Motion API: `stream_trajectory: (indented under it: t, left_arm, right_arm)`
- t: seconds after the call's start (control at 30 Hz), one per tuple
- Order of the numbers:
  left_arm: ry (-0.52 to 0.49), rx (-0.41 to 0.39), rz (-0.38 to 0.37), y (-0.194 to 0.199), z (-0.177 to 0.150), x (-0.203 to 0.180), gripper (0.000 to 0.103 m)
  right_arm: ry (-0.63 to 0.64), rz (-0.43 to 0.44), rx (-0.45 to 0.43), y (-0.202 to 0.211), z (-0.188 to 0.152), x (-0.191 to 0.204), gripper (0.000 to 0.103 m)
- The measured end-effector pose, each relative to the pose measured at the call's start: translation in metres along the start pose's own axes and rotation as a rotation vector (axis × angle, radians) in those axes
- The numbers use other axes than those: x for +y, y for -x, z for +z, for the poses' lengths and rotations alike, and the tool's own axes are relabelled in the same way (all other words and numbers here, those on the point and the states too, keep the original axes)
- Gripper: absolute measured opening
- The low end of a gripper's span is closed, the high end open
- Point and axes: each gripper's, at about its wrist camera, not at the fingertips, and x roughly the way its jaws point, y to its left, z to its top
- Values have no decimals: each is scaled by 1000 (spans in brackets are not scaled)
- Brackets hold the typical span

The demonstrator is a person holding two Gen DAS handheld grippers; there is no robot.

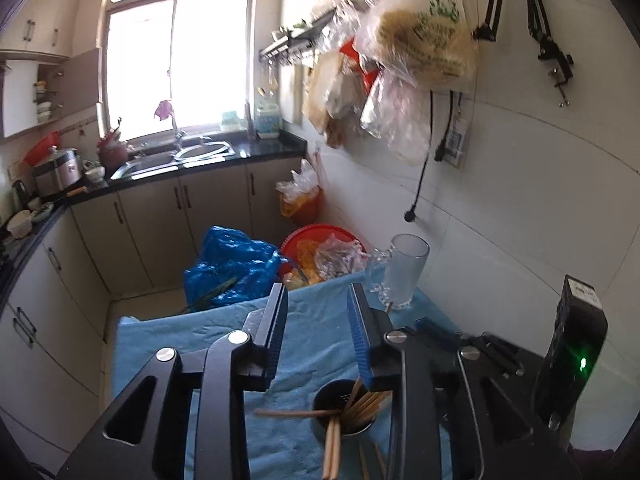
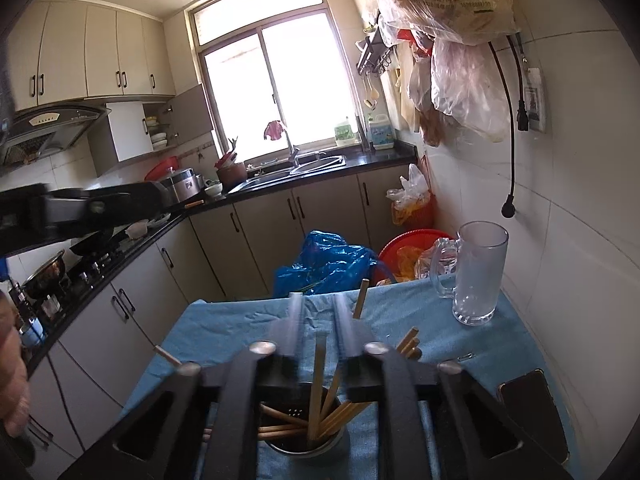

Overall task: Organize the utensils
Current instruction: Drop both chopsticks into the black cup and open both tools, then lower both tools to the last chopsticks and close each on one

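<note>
A round metal utensil holder (image 1: 346,412) (image 2: 304,432) stands on the blue cloth (image 1: 312,344) (image 2: 248,320) and holds several wooden chopsticks (image 1: 360,400) (image 2: 320,412), which lean out in different directions. My left gripper (image 1: 318,312) is open and empty, raised above the cloth with the holder below its right finger. My right gripper (image 2: 318,312) is open just above the holder, with one chopstick (image 2: 318,380) standing up between its blurred fingers, not pinched. The left gripper also shows at the left edge of the right wrist view (image 2: 80,204).
A clear glass mug (image 1: 402,270) (image 2: 478,276) stands at the table's far right by the tiled wall. A phone (image 2: 528,400) lies on the cloth at right. A blue plastic bag (image 1: 228,268) and a red basin (image 1: 320,244) sit on the floor beyond the table. Bags hang overhead.
</note>
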Motion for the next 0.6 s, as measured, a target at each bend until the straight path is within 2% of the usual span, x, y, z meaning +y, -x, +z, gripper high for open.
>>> stream_trajectory:
  t: [0.03,0.17,0.33,0.47,0.6]
  left_arm:
    - [2,-7,7,7,-2,2,35]
    - [16,-64,56,47,-16,14,47]
    - [38,-107,162,95,-44,26,53]
    - [40,-107,238,128,-79,26,62]
    - [32,-66,303,146,-118,19,64]
  right_arm:
    - [0,-1,-6,2,2,0,34]
    - [1,1,-29,23,7,2,37]
    - [25,-7,-61,60,11,7,45]
    - [52,-9,-55,92,1,11,53]
    - [86,-28,-37,123,-20,11,58]
